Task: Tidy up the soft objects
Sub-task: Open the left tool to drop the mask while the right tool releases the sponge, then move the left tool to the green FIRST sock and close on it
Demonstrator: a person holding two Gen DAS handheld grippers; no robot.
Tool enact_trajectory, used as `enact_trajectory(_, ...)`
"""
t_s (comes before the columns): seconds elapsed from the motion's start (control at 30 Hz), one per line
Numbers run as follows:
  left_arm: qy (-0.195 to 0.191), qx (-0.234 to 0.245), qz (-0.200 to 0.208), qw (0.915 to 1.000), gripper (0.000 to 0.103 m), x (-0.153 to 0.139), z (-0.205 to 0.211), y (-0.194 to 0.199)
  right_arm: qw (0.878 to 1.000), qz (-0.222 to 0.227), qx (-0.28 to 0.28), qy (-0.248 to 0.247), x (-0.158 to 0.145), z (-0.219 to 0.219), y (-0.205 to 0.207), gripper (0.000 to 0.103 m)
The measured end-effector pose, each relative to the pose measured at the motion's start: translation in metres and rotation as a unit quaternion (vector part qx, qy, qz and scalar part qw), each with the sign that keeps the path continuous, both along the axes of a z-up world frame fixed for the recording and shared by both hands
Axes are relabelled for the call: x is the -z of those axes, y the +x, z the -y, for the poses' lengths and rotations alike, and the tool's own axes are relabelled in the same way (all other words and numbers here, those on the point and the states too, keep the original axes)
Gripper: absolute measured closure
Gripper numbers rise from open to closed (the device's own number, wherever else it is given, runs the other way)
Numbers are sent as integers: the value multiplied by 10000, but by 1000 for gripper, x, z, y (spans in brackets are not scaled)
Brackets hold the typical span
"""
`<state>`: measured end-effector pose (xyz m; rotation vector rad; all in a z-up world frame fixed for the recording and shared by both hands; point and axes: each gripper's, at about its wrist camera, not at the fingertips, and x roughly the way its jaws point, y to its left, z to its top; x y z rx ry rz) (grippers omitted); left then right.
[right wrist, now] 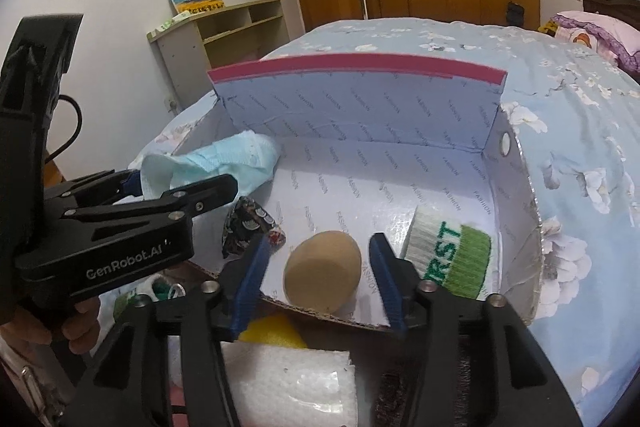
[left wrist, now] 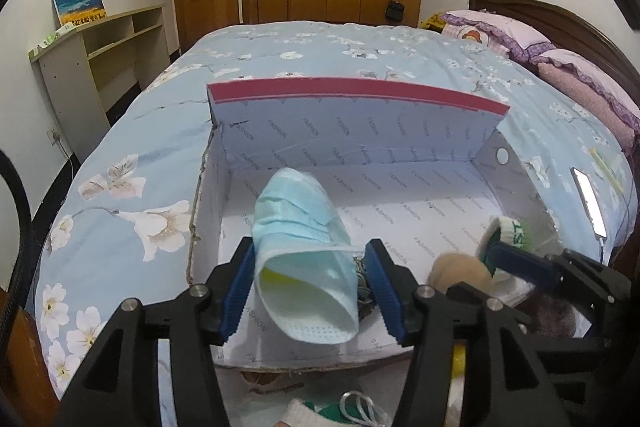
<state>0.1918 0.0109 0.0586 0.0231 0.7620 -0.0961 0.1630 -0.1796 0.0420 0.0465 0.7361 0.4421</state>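
Left gripper: fingers are bracketing the pale blue pleated disposable face mask, apparently pinching its open edge above the white printed cardboard box.
Right gripper: jaws are standing wide, holding nothing, framing the tan egg-shaped sponge.
Mask handling: very light, limp, and crushable; the folded edge is offering the firmest hold.
Sponge handling: light, springy; gripping across its middle is advisable.
Box contents: the sponge and the white-and-green knitted sock are lying on the box floor.
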Motion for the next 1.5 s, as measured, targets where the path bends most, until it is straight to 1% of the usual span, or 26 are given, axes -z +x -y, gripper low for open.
enact_trajectory(0.2, -40, -28, -10, 10000, 44, -6, -2, -6, 10000, 91, 17, 12, -7, 2, -4, 47)
enact_trajectory(0.53, 0, -48, 118, 9999, 44, -20, -6, -21, 9998, 205, -14, -9, -17, 2, -19, 47)
enact_trajectory(0.9, -11, -121, 124, 9998, 44, -28, -14, -46, 9995, 305, 15, -3, -29, 7, -38, 47)
enact_trajectory(1.13, -44, -197, 88, 9998, 44, -28, -17, -64, 9993, 367, 40, -27, -35, 11, -52, 47)
enact_trajectory(1.5, -90, -220, -89, 9997, 44, -16, -21, -86, 9991, 407, 51, -76, -39, 17, -71, 47)
